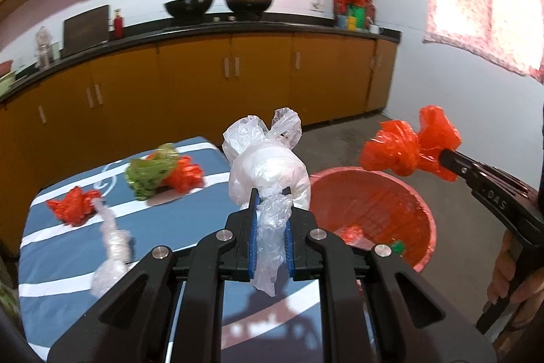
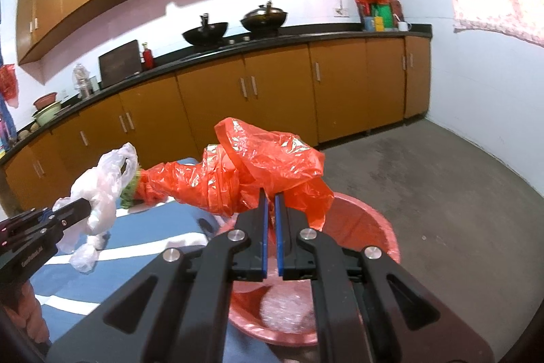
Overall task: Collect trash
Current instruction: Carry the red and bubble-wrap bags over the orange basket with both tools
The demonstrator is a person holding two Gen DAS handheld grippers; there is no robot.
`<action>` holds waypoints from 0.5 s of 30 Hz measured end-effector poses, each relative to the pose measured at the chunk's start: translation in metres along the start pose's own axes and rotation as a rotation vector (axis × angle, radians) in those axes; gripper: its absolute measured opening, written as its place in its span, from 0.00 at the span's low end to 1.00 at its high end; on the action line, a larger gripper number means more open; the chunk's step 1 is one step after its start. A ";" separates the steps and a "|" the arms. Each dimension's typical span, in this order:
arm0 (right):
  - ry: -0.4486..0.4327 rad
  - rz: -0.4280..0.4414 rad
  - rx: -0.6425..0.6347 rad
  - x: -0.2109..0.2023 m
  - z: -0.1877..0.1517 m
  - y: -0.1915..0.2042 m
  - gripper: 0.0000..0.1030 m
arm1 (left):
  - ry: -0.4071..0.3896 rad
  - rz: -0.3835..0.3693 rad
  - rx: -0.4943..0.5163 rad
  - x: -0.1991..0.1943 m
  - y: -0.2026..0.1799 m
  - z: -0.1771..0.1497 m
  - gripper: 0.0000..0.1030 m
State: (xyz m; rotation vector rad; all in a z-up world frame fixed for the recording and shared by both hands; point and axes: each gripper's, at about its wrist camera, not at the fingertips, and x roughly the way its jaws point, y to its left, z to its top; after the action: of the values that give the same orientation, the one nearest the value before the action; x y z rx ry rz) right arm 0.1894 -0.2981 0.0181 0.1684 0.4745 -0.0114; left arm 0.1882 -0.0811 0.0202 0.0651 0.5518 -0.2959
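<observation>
The left claw [image 1: 271,196] is pressed together on a clear bag [image 1: 268,172], pinched at its twisted neck — the knotted bulk stands up and away beyond the tips, the loose tail hangs back between the jaws. The right claw [image 2: 271,196] is pinched on a red bag [image 2: 251,172] at one gathered end; the long axis of that bag runs leftward from the tips, roughly level, its far end pointing toward the clear bag. Both bags are held in the air, near or over the rim of the red bin [image 1: 421,210], which stands on the floor beside the blue striped surface [image 1: 61,247]. More trash is left on that surface: a small red wad [image 1: 73,204], a green-and-red bundle [image 1: 159,174] and a clear twist [image 1: 112,247]

The step in hand is judged to be the drop. It is best done with each bag brought fully over the bin's mouth before release — the red one especially, since its length could catch the rim. The jaws should be spread wide, as thin film may cling to the pads
</observation>
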 end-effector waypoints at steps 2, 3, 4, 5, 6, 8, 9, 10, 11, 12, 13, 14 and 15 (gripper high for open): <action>0.005 -0.014 0.009 0.002 -0.002 -0.009 0.05 | 0.006 -0.018 0.012 0.005 -0.009 0.000 0.12; 0.009 -0.025 0.016 0.004 -0.003 -0.015 0.05 | 0.009 -0.029 0.016 0.008 -0.013 0.000 0.12; 0.011 -0.029 0.019 0.005 -0.003 -0.019 0.05 | 0.015 -0.043 0.020 0.012 -0.017 0.001 0.12; 0.014 -0.036 0.024 0.006 -0.004 -0.023 0.05 | 0.018 -0.052 0.023 0.016 -0.021 0.001 0.12; 0.019 -0.046 0.031 0.009 -0.006 -0.029 0.05 | 0.021 -0.059 0.026 0.019 -0.024 0.000 0.12; 0.026 -0.056 0.034 0.013 -0.007 -0.035 0.05 | 0.026 -0.077 0.036 0.026 -0.032 -0.002 0.12; 0.031 -0.062 0.035 0.016 -0.008 -0.038 0.05 | 0.030 -0.082 0.040 0.030 -0.035 -0.002 0.12; 0.035 -0.068 0.036 0.019 -0.010 -0.042 0.05 | 0.036 -0.091 0.043 0.035 -0.038 -0.004 0.12; 0.039 -0.072 0.039 0.021 -0.011 -0.045 0.05 | 0.041 -0.098 0.044 0.039 -0.041 -0.004 0.12; 0.043 -0.075 0.043 0.024 -0.011 -0.046 0.05 | 0.046 -0.104 0.045 0.042 -0.042 -0.005 0.12; 0.046 -0.079 0.047 0.027 -0.012 -0.048 0.05 | 0.052 -0.112 0.046 0.047 -0.045 -0.006 0.12; 0.049 -0.082 0.051 0.030 -0.013 -0.050 0.05 | 0.057 -0.118 0.048 0.051 -0.048 -0.006 0.12; 0.054 -0.086 0.056 0.033 -0.014 -0.052 0.05 | 0.062 -0.123 0.050 0.055 -0.050 -0.007 0.12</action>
State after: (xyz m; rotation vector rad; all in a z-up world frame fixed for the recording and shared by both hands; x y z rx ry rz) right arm 0.2102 -0.3458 -0.0178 0.2032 0.5349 -0.1044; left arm 0.2149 -0.1419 -0.0136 0.0891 0.6115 -0.4291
